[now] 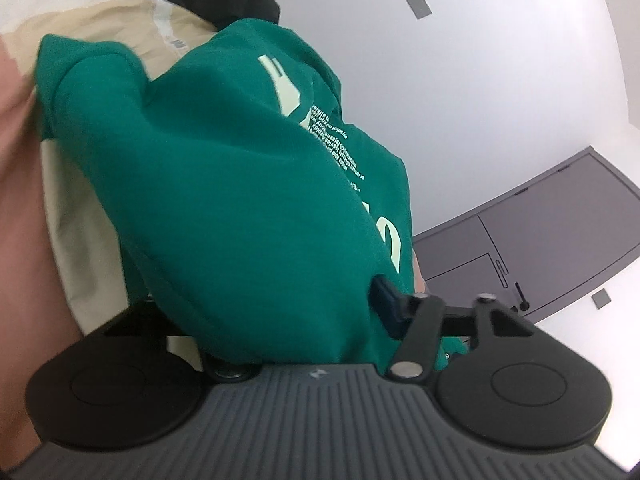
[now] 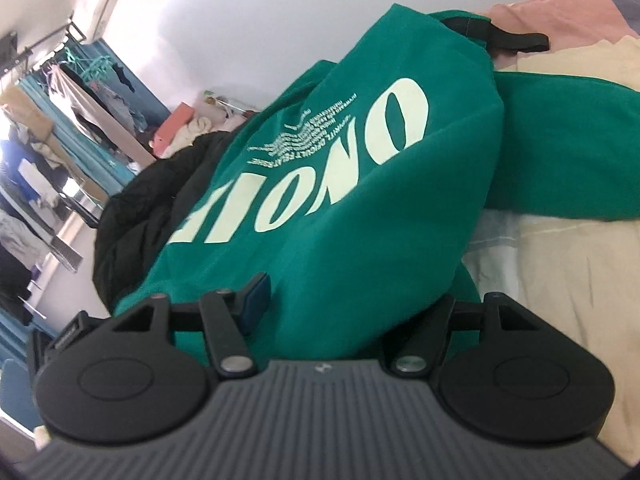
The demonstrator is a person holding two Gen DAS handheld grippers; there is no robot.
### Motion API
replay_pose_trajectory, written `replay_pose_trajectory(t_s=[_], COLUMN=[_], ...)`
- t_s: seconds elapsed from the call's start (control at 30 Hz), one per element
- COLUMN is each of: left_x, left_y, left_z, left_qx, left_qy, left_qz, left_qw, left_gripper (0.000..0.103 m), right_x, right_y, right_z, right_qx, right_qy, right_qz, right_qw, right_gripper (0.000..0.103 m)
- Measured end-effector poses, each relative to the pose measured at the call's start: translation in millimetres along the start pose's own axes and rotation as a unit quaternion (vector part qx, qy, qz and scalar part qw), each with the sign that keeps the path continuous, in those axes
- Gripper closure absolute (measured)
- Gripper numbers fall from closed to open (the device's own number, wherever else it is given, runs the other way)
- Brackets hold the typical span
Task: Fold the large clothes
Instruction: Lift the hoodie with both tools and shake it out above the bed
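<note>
Bunching in thick folds, green sweatshirt [image 2: 340,184] shows pale lettering.

We saw each gripper as matte black plastic: the left gripper [image 1: 304,312] and right gripper [image 2: 352,300] both had a ribbed dark-grey body with a small pale emblem, two round black discs, silver rivets on black link arms, and dark blue finger pads [image 2: 258,298].
</note>
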State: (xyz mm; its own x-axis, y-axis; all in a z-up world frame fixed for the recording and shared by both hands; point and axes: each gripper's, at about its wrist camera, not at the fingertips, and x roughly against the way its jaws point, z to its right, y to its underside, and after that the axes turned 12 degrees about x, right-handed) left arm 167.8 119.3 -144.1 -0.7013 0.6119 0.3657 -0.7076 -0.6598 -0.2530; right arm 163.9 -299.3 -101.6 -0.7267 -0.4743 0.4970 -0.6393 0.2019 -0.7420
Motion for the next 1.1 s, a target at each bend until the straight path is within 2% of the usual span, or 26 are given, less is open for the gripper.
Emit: replay_pose_trajectory(t_s=[0.03, 0.1, 0.17, 0.27, 0.43, 0.57, 0.67, 0.77, 0.83, 1.0, 1.1], left_x=[-0.4, 5.6, 16.3, 32.4, 74.5, 118.3, 145.7, 173.1, 191.3, 234.3, 256.6], left_y=[0.0, 0.4, 3.9, 5.9, 6.7, -4.0, -17.9, -31.9, -38.6, -50.0, -47.2], left_z=[1.1, 10.0, 20.8, 28.2, 48.5, 102.9, 150.7, 199.1, 234.3, 329.7, 377.4], left_qx=[-0.005, -0.02, -0.047, -0.059, -0.08, -0.134, -0.162, -0.184, -0.19, -0.25, -0.29], left_qy=[0.004, 0.023, 0.037, 0.057, 0.094, 0.133, 0.148, 0.17, 0.187, 0.2, 0.207], left_qz=[0.003, 0.011, 0.031, 0.043, 0.07, 0.117, 0.133, 0.154, 0.166, 0.187, 0.202], left_qw=[1.0, 0.9995, 0.9977, 0.9957, 0.9899, 0.975, 0.9666, 0.9559, 0.9496, 0.9285, 0.9123], left_gripper=[0.057, 0.073, 0.08, 0.086, 0.089, 0.089, 0.088, 0.088, 0.088, 0.088, 0.088], right_x=[-1.8, -2.5, 2.5, 19.1, 66.6, 105.8, 137.0, 169.4, 192.3, 249.7, 281.8], right_y=[-0.9, -2.8, -4.4, -6.3, -19.3, -50.8, -87.1, -130.2, -155.7, -220.7, -259.1], right_z=[0.2, -1.0, -5.9, -17.4, -33.9, -55.6, -86.5, -114.0, -134.3, -178.6, -195.6], right_qx=[0.002, 0.008, 0.024, 0.051, 0.058, 0.067, 0.109, 0.107, 0.113, 0.146, 0.158], right_qy=[0.002, -0.008, -0.024, -0.057, -0.121, -0.159, -0.171, -0.195, -0.2, -0.193, -0.188], right_qz=[0.003, 0.01, 0.027, 0.067, 0.139, 0.182, 0.213, 0.242, 0.268, 0.319, 0.338], right_qw=[1.0, 1.0, 0.999, 0.995, 0.981, 0.968, 0.956, 0.945, 0.936, 0.916, 0.909], right_gripper=[0.047, 0.075, 0.085, 0.091, 0.092, 0.092, 0.092, 0.092, 0.092, 0.092, 0.092])
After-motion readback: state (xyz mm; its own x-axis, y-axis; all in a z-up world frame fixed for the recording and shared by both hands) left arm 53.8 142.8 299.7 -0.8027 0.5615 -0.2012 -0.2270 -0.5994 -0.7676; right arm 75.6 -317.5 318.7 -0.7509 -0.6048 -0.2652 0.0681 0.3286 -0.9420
